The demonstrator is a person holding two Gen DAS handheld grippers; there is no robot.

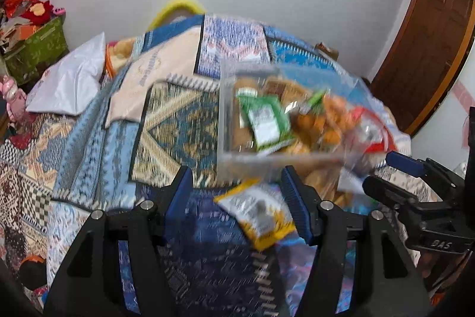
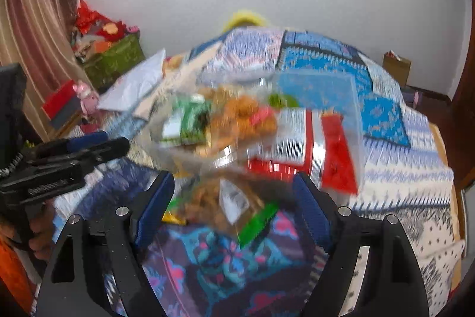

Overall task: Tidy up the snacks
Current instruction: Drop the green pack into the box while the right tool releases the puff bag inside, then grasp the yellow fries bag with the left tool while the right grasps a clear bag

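Two tools: the left tool (image 1: 236, 183) and the right tool (image 2: 234, 192) both stood wide, jaws apart and holding nothing.
Nearest snack, left view: a yellow-and-white snack packet (image 1: 258, 216) lay on the bed's patterned blanket (image 1: 178, 124), lower centre of the frame, between the blue pads and closer to the right-hand one.
Packet axis: its long side ran diagonally, from upper left toward lower right of the frame, so it crossed the tool's closing line at a slant; blur hid which end was the top.
Nearest snack, right view: a clear bag of brown snacks with green trim (image 2: 225, 207) lay between the right tool's pads, centre of the frame, long axis slanting down toward the lower right.
Container: a clear plastic box (image 1: 225, 115) sat beyond both tools, centre right in the left view, already holding a green packet (image 1: 264, 121) and orange snacks (image 1: 329, 121).
Red-and-silver packet (image 2: 308, 147): it leaned at the box's near side, right of centre in the right view; whether inside or against it I could not tell.
Nearer arm: judged per item, each tool sat directly over its own packet.
Next move: likely a turn of the wrist to square the pads across the packet's short side before closing.
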